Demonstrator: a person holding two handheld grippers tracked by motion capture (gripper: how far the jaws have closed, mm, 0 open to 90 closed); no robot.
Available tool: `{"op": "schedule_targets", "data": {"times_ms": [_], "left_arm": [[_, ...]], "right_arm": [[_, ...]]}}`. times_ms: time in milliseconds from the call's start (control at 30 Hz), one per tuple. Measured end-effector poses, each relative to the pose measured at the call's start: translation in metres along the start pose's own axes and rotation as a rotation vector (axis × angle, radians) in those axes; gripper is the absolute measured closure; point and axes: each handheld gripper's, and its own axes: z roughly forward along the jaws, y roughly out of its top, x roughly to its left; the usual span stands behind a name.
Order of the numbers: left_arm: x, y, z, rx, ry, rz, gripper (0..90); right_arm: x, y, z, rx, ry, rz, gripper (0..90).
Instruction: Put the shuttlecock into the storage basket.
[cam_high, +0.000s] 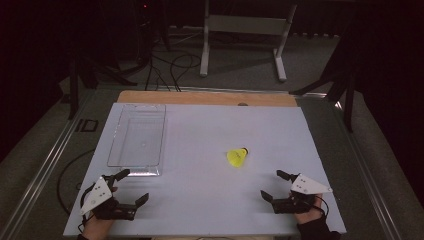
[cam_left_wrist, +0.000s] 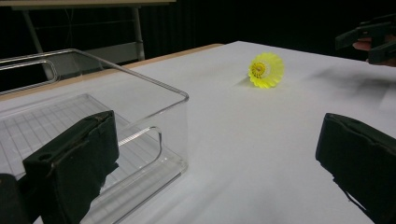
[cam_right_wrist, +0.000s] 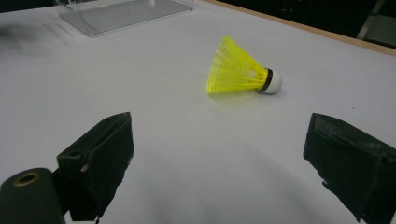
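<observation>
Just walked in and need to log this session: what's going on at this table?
A person sits at the white table with a two-jaw gripper in each hand. Both the left gripper and the right gripper rest near the front edge with their jaws open, holding nothing. A yellow shuttlecock lies on its side on the table, closer to the right gripper. A clear plastic bin stands empty ahead of the left gripper. Nothing has been picked up yet.
</observation>
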Motion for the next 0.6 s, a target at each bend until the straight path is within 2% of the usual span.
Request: {"op": "schedule_targets", "data": {"times_ms": [333, 600], "left_arm": [[-0.0006, -0.0002, 0.0013, 0.019, -0.003, 0.008, 0.3], [-0.0013, 0.0000, 0.0032, 0.048, -0.019, 0.003, 0.4]], "right_arm": [[-0.0013, 0.0007, -0.0007, 0.006, -0.005, 0.007, 8.8], [-0.0003, 0.0023, -0.0029, -0.010, -0.022, -0.009, 8.8]]}}
